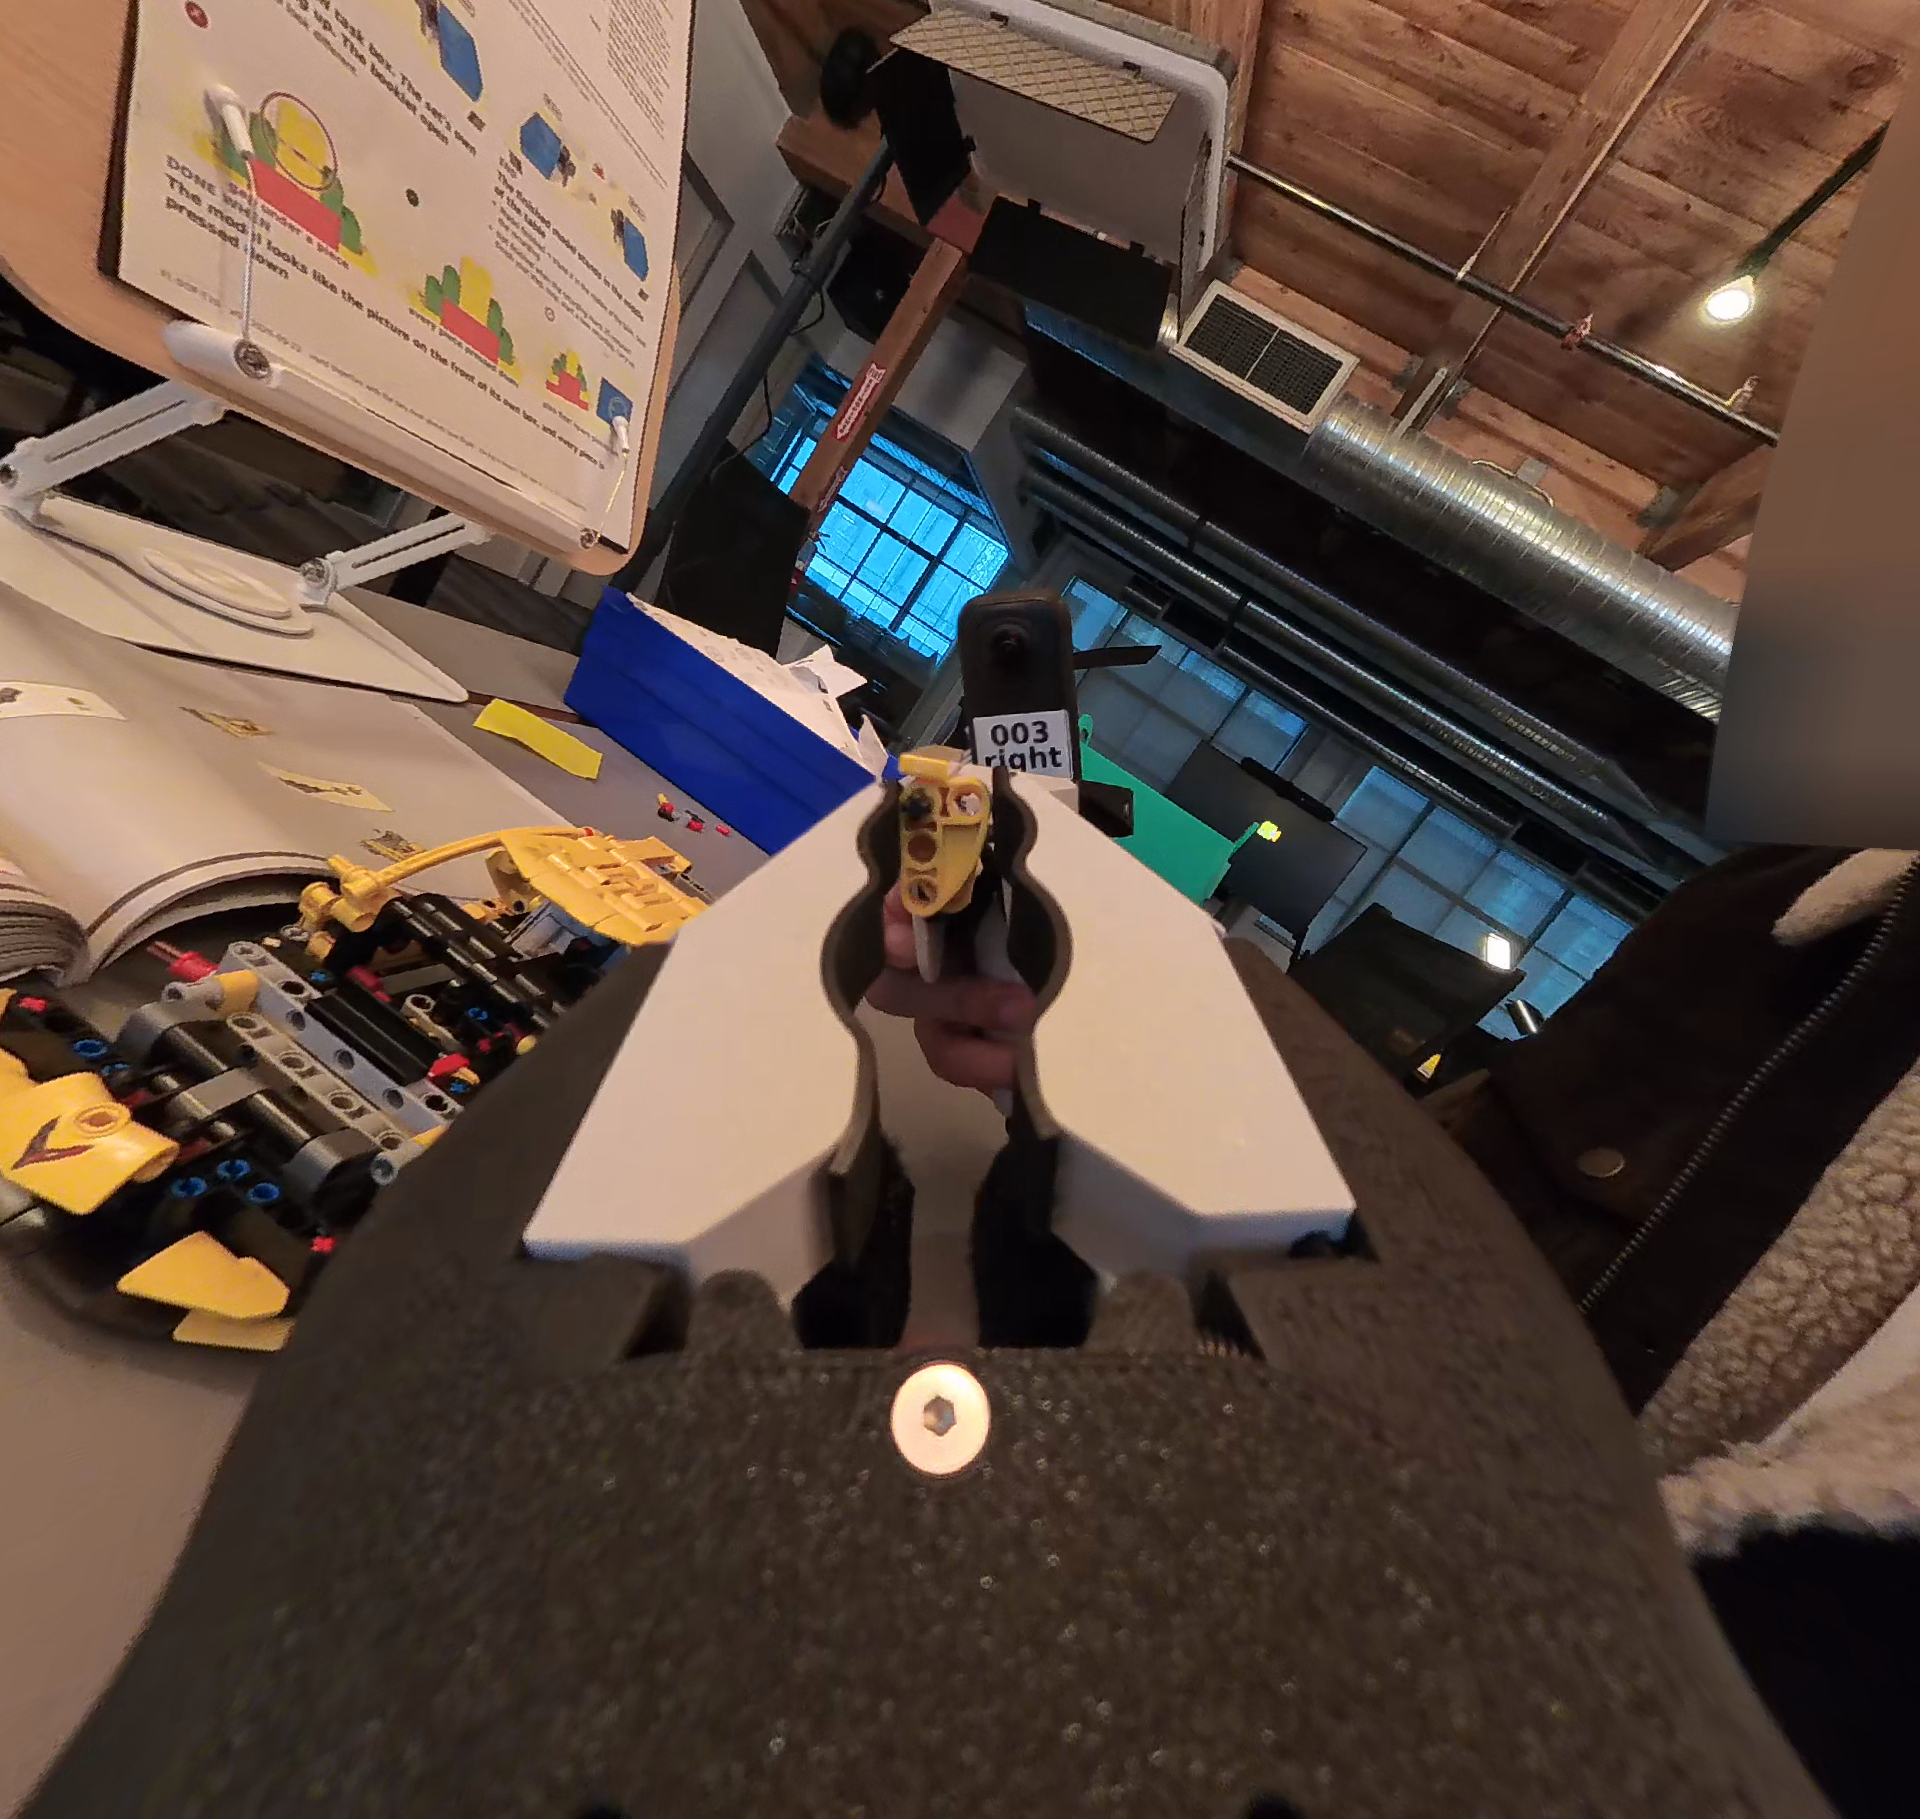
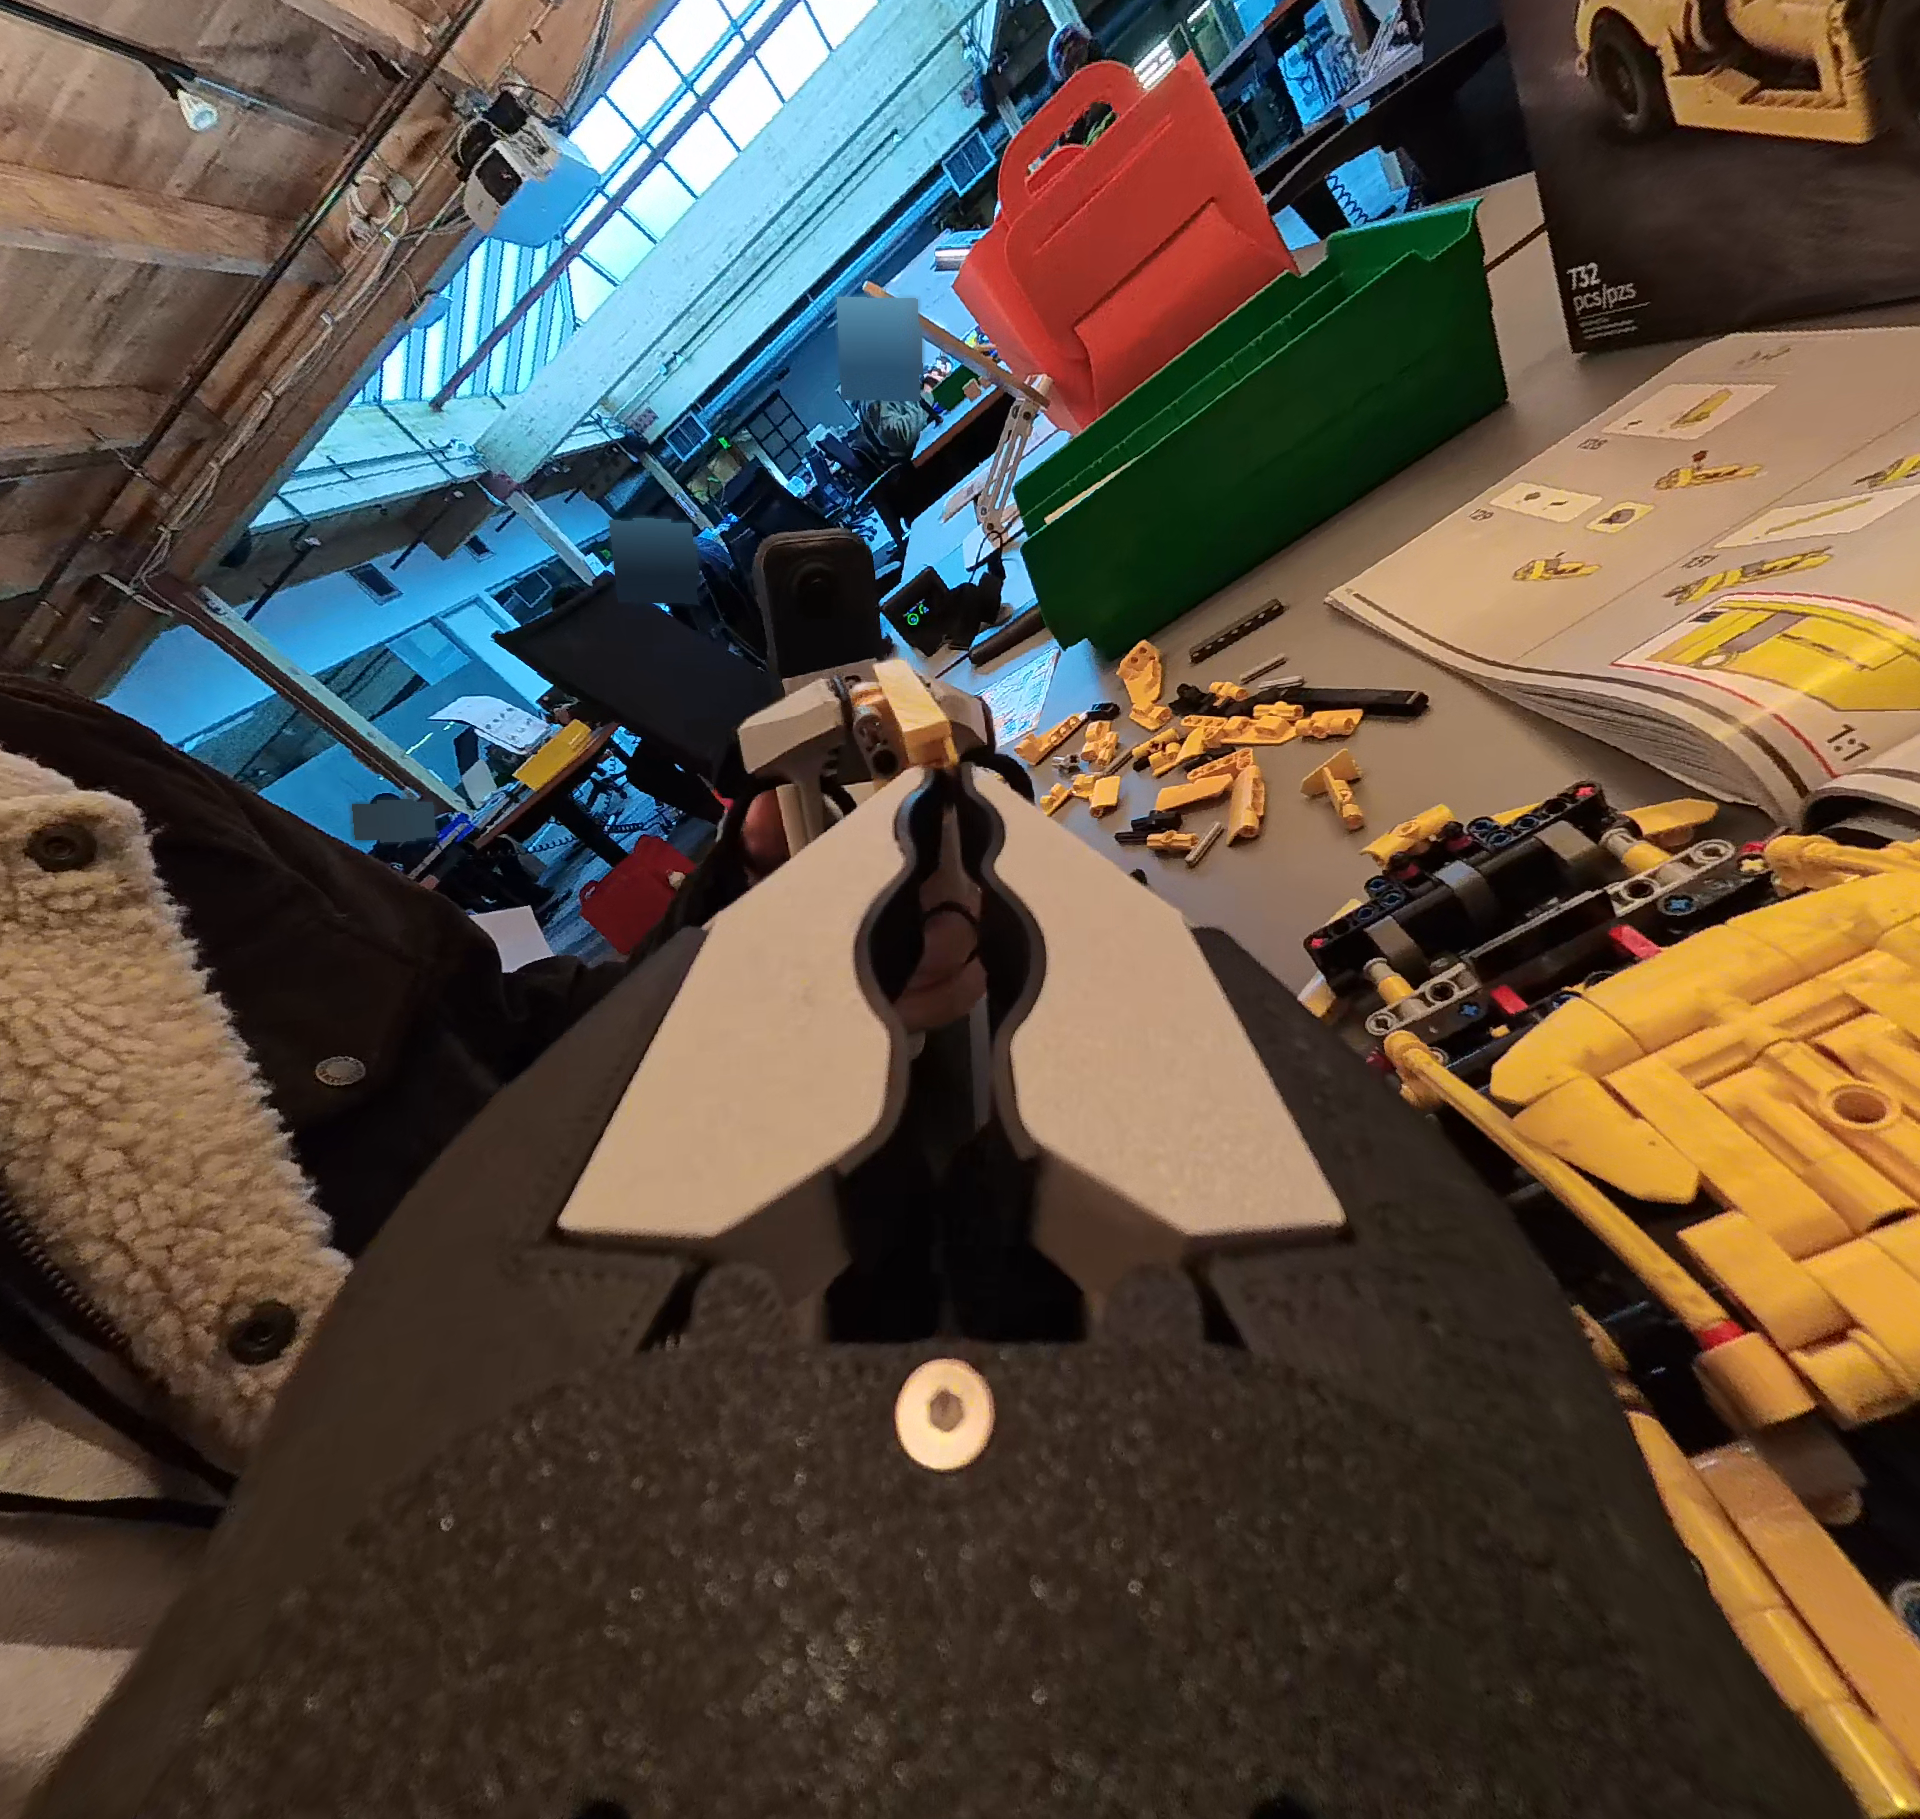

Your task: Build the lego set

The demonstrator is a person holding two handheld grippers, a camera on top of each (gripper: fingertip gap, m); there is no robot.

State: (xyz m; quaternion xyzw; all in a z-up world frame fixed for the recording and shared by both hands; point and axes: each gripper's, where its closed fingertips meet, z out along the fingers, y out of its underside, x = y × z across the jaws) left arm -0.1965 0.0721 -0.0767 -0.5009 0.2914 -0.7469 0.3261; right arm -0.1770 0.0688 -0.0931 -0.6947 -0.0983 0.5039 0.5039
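Note:
My left gripper (image 1: 940, 803) is shut on a small yellow lego assembly (image 1: 940, 850) with round holes, held up in the air above the table. My right gripper (image 2: 935, 772) faces it tip to tip and is shut on the same yellow assembly (image 2: 914, 720). The left gripper's grey fingers (image 2: 800, 730) show just beyond it in the right wrist view. The right gripper's camera (image 1: 1013, 647) shows behind the piece in the left wrist view. The partly built yellow and black car (image 1: 312, 1021) lies on the table below, also in the right wrist view (image 2: 1662, 1094).
Loose yellow and black pieces (image 2: 1195, 751) are scattered on the table. An open instruction booklet (image 2: 1714, 564), a green bin (image 2: 1247, 481), a red bag (image 2: 1122, 231) and the set's box (image 2: 1714, 107) stand behind. A blue bin (image 1: 707, 720) and an instruction board (image 1: 395, 159) are at the left. Less than 4 cm separates the two grippers' tips.

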